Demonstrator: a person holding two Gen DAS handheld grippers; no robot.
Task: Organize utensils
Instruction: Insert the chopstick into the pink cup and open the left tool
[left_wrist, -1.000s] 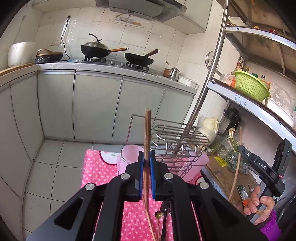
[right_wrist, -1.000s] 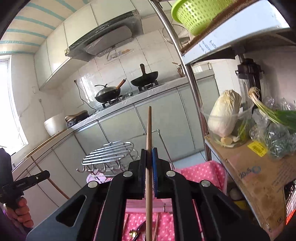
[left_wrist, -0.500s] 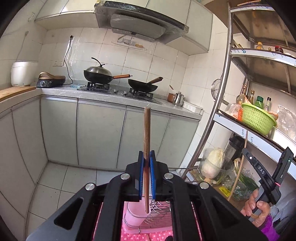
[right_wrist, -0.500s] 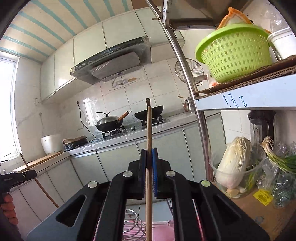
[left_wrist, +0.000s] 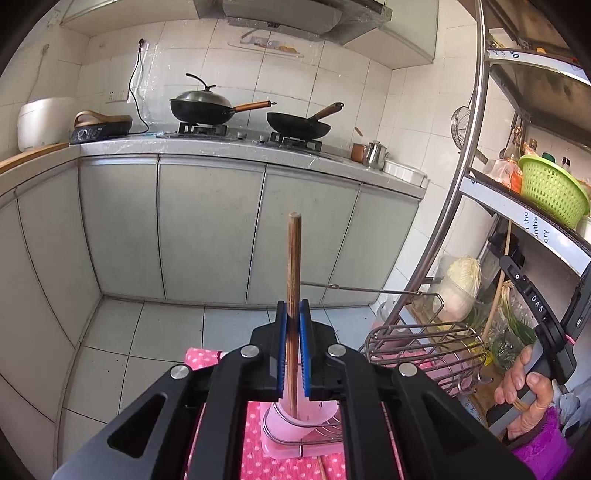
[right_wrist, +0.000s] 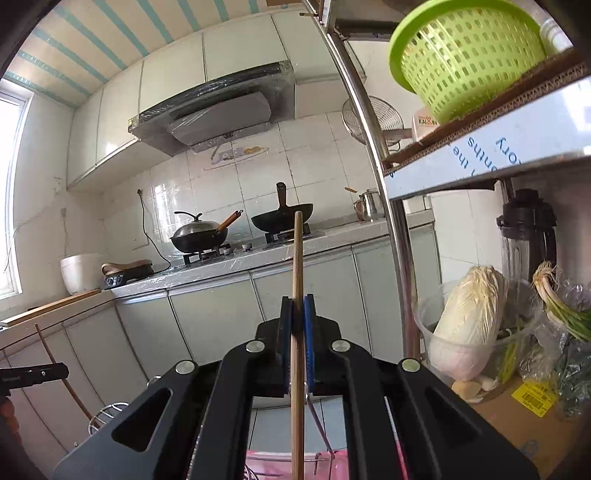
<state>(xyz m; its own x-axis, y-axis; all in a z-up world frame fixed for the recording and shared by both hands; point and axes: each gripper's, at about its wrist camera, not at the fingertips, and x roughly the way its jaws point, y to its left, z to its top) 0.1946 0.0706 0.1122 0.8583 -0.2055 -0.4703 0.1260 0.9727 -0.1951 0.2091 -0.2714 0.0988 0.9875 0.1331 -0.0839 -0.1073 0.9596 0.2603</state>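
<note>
Sunlit white-tiled kitchen (left_wrist: 332, 88), grey-green cabinets (left_wrist: 210, 229), tiled floor (left_wrist: 122, 343)

place: home kitchen; evidence: woks (left_wrist: 201, 107) on gas stove (left_wrist: 201, 129); range hood (right_wrist: 218, 114)

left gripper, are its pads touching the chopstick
Touching. The left wrist view shows the left gripper with both blue pads pressed against the dark chopstick, no gap on either side.

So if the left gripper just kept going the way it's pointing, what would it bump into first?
Probably the grey cabinet doors under the counter. The left gripper, shut on a chopstick, aims slightly downward across open floor; nothing nearer seems to lie in that line, though depth is hard to judge.
</note>
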